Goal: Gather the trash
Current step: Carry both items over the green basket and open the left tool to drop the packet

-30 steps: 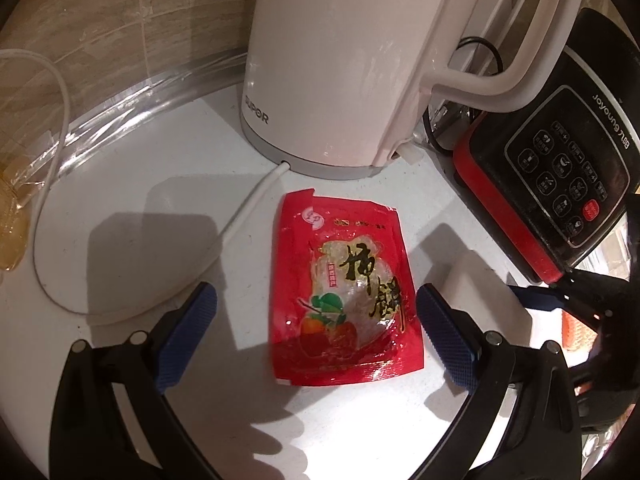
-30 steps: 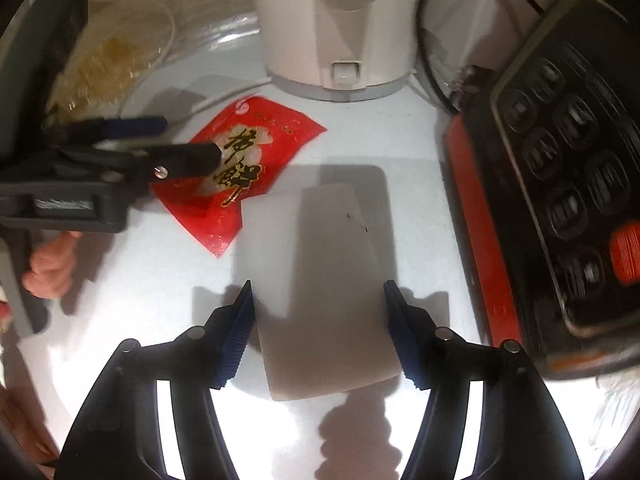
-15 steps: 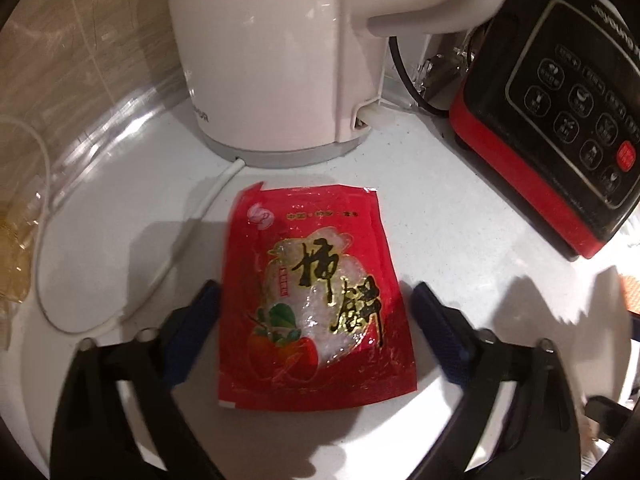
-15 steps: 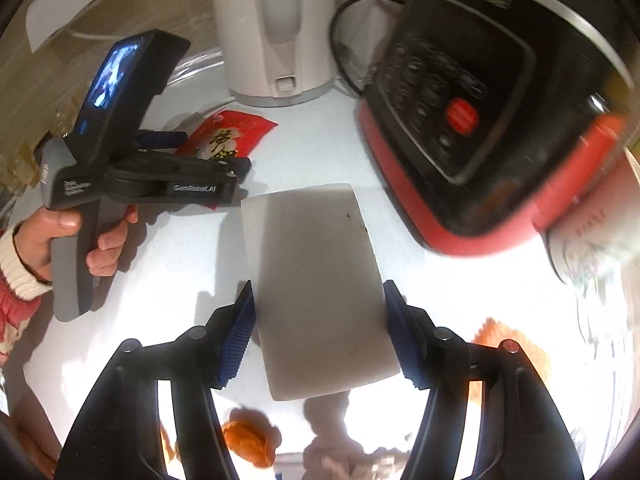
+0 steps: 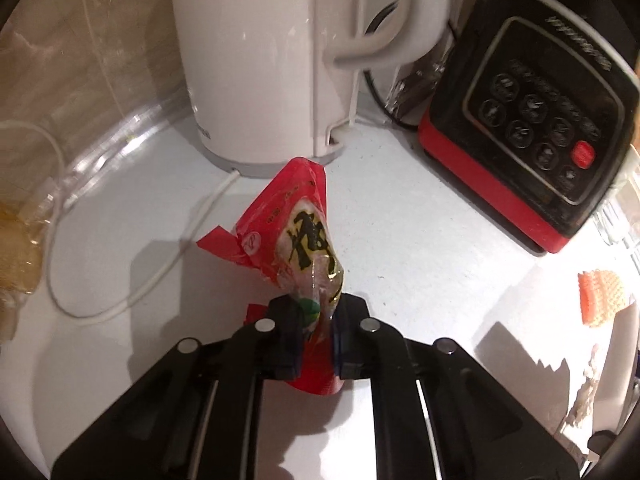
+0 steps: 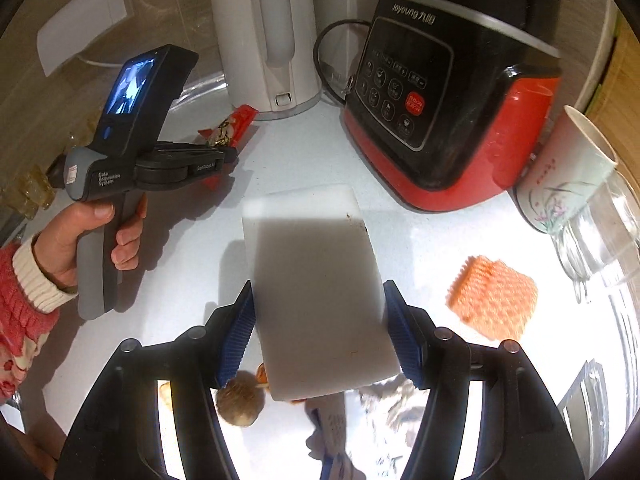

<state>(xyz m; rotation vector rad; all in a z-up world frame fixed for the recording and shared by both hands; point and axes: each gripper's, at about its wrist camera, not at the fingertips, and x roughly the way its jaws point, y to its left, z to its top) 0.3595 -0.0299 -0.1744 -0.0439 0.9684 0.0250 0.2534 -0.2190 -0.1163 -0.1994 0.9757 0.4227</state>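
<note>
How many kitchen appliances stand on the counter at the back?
2: a white kettle at the back, just behind the red wrapper that the left gripper holds, and a red and black cooker right of it. Others may be hidden.

Both wrist cams look fwd along jaws, close over table; shared: kettle, red cooker.

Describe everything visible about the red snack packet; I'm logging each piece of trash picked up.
The red snack packet is a glossy plastic pouch with black Chinese characters on a pale panel and a fruit picture near its lower end. It is crumpled and folded lengthwise, standing tilted up off the white countertop, its lower part pinched between the shut jaws of the left gripper. Its top points toward the white kettle. From the right wrist camera it shows only partly.
</note>
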